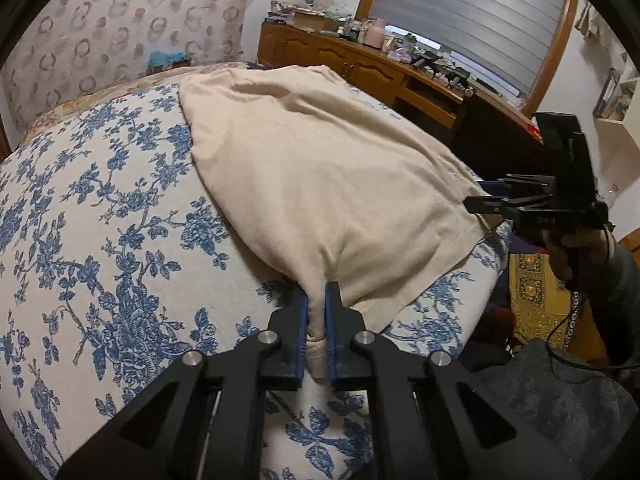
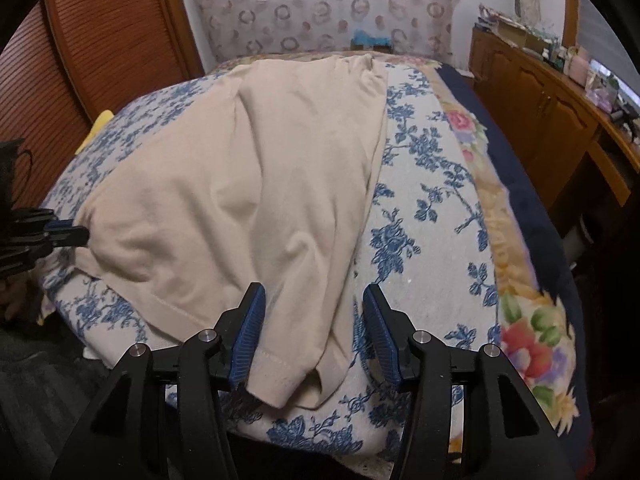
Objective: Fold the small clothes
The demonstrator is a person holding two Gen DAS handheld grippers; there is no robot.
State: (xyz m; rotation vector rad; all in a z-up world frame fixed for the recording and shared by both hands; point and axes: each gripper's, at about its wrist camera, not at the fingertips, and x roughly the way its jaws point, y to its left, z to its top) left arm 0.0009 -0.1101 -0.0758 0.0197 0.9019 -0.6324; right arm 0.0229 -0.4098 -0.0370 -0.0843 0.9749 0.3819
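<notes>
Risk entry: our left gripper (image 1: 316,312) clenches the beige garment (image 1: 320,168) hem; right gripper (image 2: 314,328), at its three o'clock, gapes astride the corner and could bunch it.

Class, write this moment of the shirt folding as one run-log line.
left gripper: shut on shirt corner | right gripper: open, straddling other corner, not gripping | shirt: spread on bedspread

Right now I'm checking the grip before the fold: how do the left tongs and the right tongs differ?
The left tongs are shut on a bunched corner of the beige garment; the right tongs stand open, pads not pressing. The left tongs' cloth is pinched into a narrow roll; under the right tongs the hem corner lies loose on the floral bedspread. Both have blue pads and sit at the garment's near edge.
</notes>
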